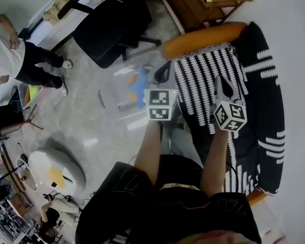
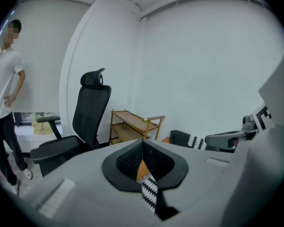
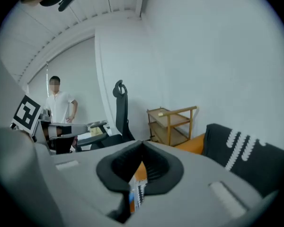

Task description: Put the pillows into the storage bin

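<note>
Left tool point(image 2: 143, 143), right tool point(image 3: 142, 146) pinch soft striped pillow point(image 1: 203, 78).

— Where's the open way?
— Over the bare floor point(image 1: 86, 131), left of the left claw point(image 1: 162, 74).
— What blocks?
— Office chair point(image 1: 112, 29) ahead-left, wooden shelf point(image 1: 195, 4) beyond it, a person point(image 1: 5, 52) far left. The striped pillow point(image 1: 203, 75) fills the side around the right claw point(image 1: 223, 88).

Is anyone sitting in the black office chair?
No, the black office chair has nobody in it; the only person in view stands to its left.
</note>
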A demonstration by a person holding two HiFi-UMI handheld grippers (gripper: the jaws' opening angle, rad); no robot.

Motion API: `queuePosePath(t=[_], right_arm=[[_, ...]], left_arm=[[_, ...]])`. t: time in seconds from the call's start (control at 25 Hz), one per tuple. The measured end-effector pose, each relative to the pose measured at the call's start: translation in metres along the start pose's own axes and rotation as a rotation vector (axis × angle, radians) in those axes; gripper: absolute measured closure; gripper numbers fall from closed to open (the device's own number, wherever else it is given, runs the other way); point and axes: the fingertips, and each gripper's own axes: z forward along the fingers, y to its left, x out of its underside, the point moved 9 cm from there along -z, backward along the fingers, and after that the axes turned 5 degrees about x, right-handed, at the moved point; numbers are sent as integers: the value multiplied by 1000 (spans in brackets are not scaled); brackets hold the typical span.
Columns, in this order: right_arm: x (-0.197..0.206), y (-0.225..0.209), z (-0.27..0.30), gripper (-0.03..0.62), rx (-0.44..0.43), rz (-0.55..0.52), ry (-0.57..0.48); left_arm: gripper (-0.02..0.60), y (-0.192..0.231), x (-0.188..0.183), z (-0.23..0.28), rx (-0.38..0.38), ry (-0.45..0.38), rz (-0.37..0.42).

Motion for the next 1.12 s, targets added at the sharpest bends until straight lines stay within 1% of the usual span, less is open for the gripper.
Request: queuePosePath(t=[0.16, 0.36, 0.44, 0.56, 0.64, 0.8, 0.92, 1.12], right_arm=[[-52, 1, -17, 591, 11, -39, -111], [-115, -8, -58, 591, 39, -120, -192], [-130, -15, -70, 591, 53, -134, -230], [-134, -29, -76, 591, 69, -147, -272], [-145, -38, -74, 591, 74, -158, -300], [-162, -39, -57, 591, 79, -187, -337], [-158, -39, -51, 591, 80, -197, -359], [-142, -69, -65, 591, 88, -205, -381]], left_arm=[[571, -11, -46, -6, 1, -79, 42], [571, -39, -103, -28, 18, -163, 95], [571, -46, -115, -30, 18, -192, 121], [571, -54, -118, -25, 13, -216, 152], [571, -59, -128, -17, 13, -237, 167], [571, -54, -142, -1, 16, -268, 182], [571, -54, -141, 4, 17, -289, 200], [571, -88, -129, 10, 18, -311, 226]])
